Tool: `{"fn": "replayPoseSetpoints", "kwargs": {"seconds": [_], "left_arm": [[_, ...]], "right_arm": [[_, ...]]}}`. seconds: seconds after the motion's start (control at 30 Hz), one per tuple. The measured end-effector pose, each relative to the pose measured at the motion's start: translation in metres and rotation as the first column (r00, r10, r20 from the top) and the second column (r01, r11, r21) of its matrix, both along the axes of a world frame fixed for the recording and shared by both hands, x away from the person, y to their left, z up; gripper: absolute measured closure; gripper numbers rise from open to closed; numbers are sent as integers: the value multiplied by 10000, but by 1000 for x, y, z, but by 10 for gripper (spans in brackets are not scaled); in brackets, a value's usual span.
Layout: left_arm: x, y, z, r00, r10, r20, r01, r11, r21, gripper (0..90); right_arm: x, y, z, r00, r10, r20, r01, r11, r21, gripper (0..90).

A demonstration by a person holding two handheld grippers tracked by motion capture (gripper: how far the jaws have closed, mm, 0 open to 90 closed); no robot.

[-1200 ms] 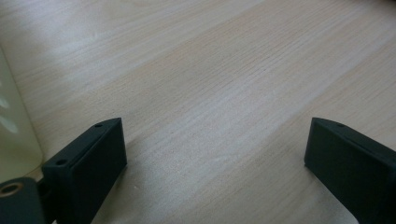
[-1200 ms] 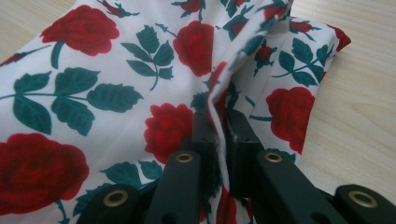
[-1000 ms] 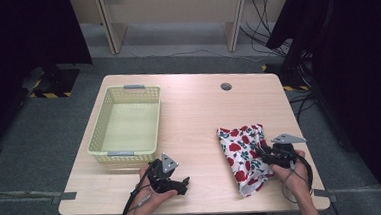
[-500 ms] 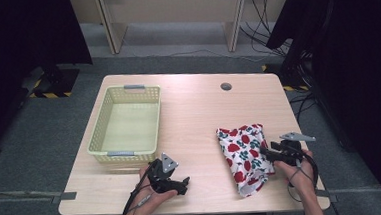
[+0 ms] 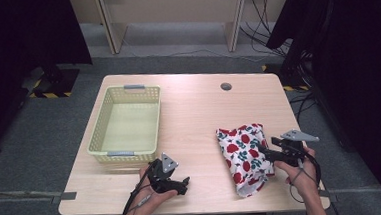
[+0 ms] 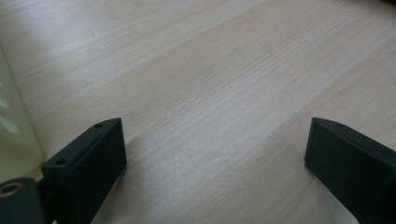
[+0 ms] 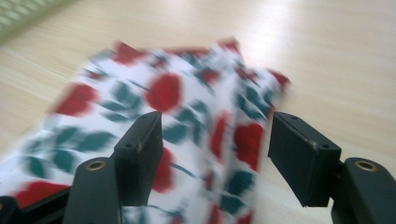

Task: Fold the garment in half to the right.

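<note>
Counter point(image 5: 194, 112) of light wood carries everything here. Next in size, a yellow basket point(image 5: 125, 122) stands on its left half. A cloth point(image 5: 244, 157) with red flowers and green leaves lies crumpled on the right half, near the front edge, well apart from the basket.

The right hand point(image 5: 302, 173) comes in from the bottom edge, its forearm slanting up and inward. It holds the right gripper point(image 5: 264, 153) nearly level, pointing left at the right edge of the cloth. The jaws have just been opening; in the right gripper view point(image 7: 212, 149) they stand partly apart above the cloth, with a fold of it between them, and the pads do not press on it.

The left hand point(image 5: 151, 190) rests on the counter just in front of the basket, wrist low. The left gripper point(image 5: 183, 180) points right along the counter. In the left gripper view point(image 6: 215, 154) its jaws stand wide, with bare wood between them.
</note>
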State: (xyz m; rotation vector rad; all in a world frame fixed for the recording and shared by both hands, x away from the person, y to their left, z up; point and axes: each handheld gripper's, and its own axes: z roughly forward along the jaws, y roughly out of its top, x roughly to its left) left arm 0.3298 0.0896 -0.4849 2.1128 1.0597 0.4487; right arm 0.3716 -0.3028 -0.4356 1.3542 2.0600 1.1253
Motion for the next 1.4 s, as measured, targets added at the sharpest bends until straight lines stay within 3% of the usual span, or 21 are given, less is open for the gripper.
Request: {"fn": "replayPoseSetpoints", "kwargs": {"seconds": [0.1,0.23,0.37,0.5,0.63,0.83,1.4], "left_arm": [[0,0,0,10000,1,0,-1,10000,0,46],[0,0,0,10000,1,-2,-1,10000,-1,46],[0,0,0,10000,1,-2,-1,10000,-1,46],[0,0,0,10000,2,-2,-2,10000,-1,46],[0,0,0,10000,2,0,-2,10000,-2,46],[0,0,0,10000,1,-2,-1,10000,0,46],[0,0,0,10000,-8,-5,8,10000,12,44]], "right_arm": [[-7,11,11,9976,596,348,-597,9982,16,344],[-14,29,14,9886,1467,327,-1463,9891,-156,340],[-17,44,6,9804,1972,-13,-1971,9797,-374,336],[-14,57,-12,9733,2195,-671,-2229,9736,-493,330],[-11,63,-27,9718,2076,-1116,-2149,9750,-573,331],[-11,66,-32,9757,1800,-1248,-1864,9816,-411,332],[-8,74,-35,9813,1573,-1113,-1614,9865,-281,327]]}}
